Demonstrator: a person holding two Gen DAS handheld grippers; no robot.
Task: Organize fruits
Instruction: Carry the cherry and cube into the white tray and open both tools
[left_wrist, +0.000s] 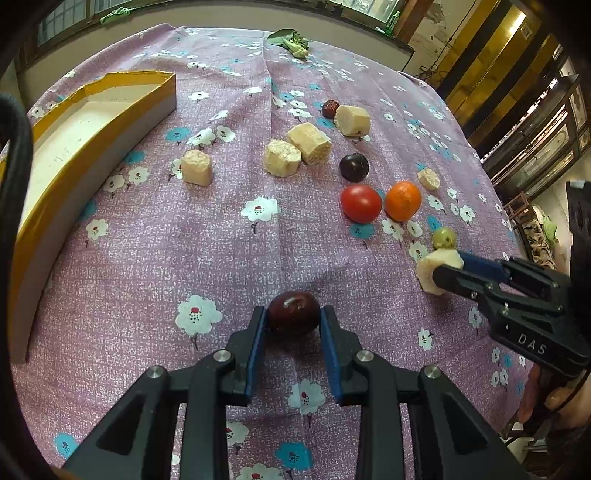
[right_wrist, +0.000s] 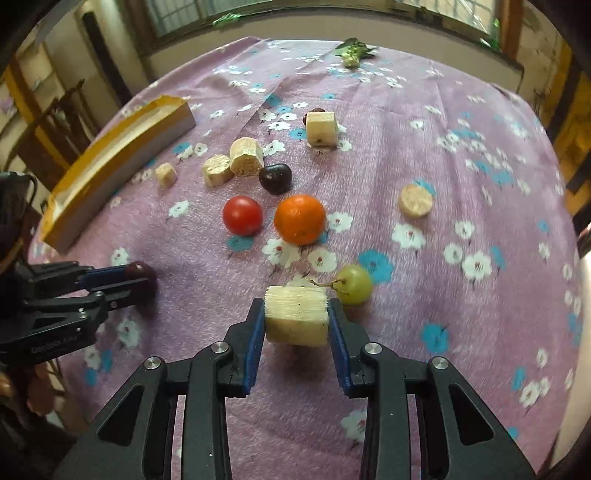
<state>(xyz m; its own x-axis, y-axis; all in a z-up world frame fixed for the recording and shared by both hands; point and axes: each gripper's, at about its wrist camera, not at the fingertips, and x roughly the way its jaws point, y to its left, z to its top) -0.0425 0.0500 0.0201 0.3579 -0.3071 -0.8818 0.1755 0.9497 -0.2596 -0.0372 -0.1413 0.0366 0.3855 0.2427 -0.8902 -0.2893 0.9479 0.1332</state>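
Note:
My left gripper (left_wrist: 293, 319) is shut on a dark red jujube (left_wrist: 293, 312), held low over the purple flowered cloth (left_wrist: 184, 251); it also shows at the left of the right wrist view (right_wrist: 142, 278). My right gripper (right_wrist: 296, 321) is shut on a pale sugarcane chunk (right_wrist: 296, 319), next to a green grape (right_wrist: 354, 283); it shows at the right of the left wrist view (left_wrist: 441, 271). A red tomato (right_wrist: 242, 215), an orange (right_wrist: 300, 219), a dark plum (right_wrist: 275, 178) and several more cane chunks (right_wrist: 246, 155) lie on the cloth.
A long yellow-rimmed box (left_wrist: 74, 147) stands at the left, empty in what shows. A second jujube (left_wrist: 330, 108) lies behind a far cane chunk (left_wrist: 352, 119). A leafy green (left_wrist: 293, 42) lies at the table's far edge. A round cane slice (right_wrist: 415, 200) lies at the right.

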